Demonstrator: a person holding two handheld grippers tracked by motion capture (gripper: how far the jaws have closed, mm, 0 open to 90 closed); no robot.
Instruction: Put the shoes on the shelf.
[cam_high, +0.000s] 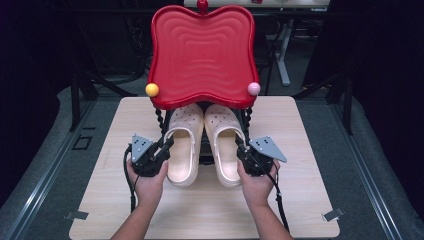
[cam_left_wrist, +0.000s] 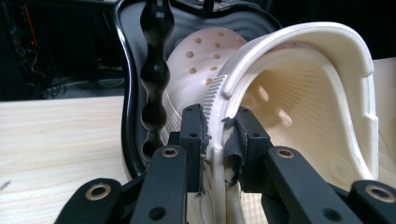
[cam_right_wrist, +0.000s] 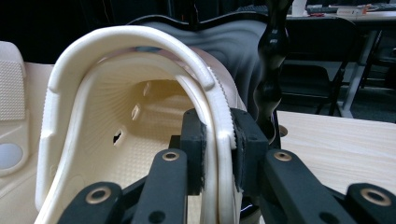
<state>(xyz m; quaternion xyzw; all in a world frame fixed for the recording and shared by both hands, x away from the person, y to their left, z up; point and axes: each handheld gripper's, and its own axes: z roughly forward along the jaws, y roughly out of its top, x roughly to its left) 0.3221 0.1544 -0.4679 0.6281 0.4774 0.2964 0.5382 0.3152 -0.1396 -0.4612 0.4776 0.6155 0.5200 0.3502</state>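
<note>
- Pale wood covers the desk (cam_high: 295, 150), which stands on a grey floor with dark curtains on either side.
- A red tray (cam_high: 202, 55) with a wavy rim stands raised on black beaded legs (cam_left_wrist: 154, 74) at the far half of the desk; a yellow ball (cam_high: 152, 90) and a pink ball (cam_high: 254, 88) sit at its two near corners.
- Two cream clogs lie side by side on the desk, toes tucked under the tray, heels toward the person.
- The left clog (cam_high: 184, 145) is gripped at its outer side wall by the left claw (cam_high: 165, 145); in the left gripper view the pads press on both faces of the wall, near the ridged strap.
- The right clog (cam_high: 224, 145) is gripped the same way at its outer side wall by the right claw (cam_high: 242, 148), clamped on the rim.
- The left hand (cam_high: 149, 182) and the right hand (cam_high: 256, 182) each hold a claw low over the desk.
</note>
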